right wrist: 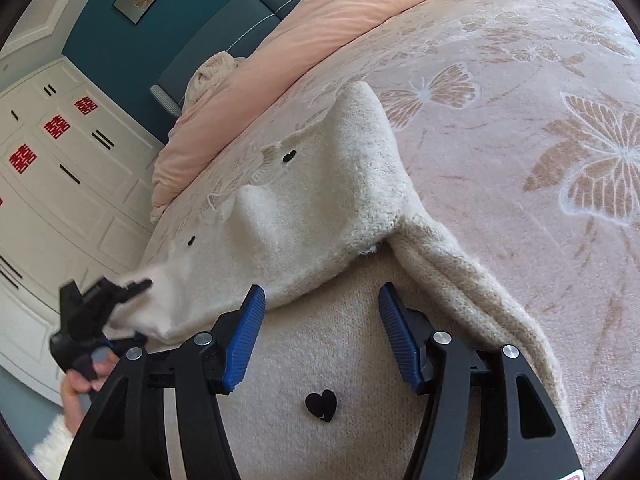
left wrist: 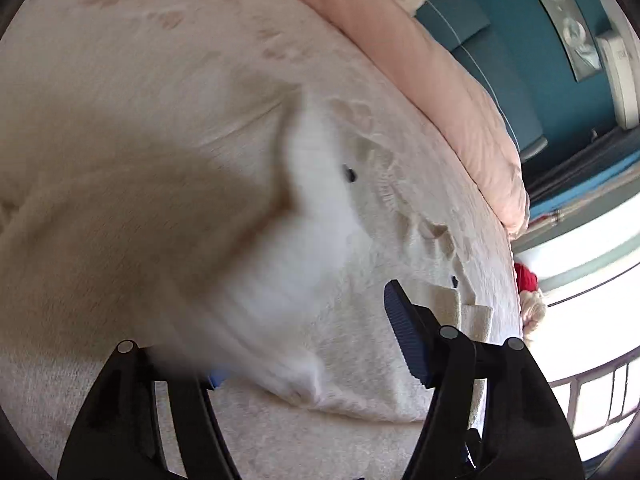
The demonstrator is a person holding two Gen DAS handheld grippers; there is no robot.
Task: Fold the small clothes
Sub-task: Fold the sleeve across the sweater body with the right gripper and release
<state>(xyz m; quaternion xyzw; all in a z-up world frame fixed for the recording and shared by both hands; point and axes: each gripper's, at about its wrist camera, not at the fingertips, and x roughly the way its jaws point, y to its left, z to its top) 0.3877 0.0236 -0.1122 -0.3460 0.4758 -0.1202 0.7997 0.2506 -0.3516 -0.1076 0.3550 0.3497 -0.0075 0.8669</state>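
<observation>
A cream knit sweater [right wrist: 320, 200] with small black hearts [right wrist: 320, 404] lies on the bed, one sleeve [right wrist: 480, 288] trailing to the right. My right gripper [right wrist: 322, 332] hovers just over its lower body, blue pads wide apart with nothing between them. My left gripper [right wrist: 132, 292] is at the sweater's left corner, which is lifted. In the left wrist view a blurred fold of the sweater [left wrist: 312, 240] covers the left finger. The right pad [left wrist: 404, 332] stands bare, a gap away from that fold. The left gripper [left wrist: 320, 320] is open.
The bed carries a pale butterfly-pattern blanket [right wrist: 520, 120] with a pink duvet [right wrist: 320, 28] bunched at the teal headboard [right wrist: 224, 20]. A white wardrobe [right wrist: 60, 180] stands beyond the bed's left edge. A person's hand [right wrist: 76, 396] holds the left gripper.
</observation>
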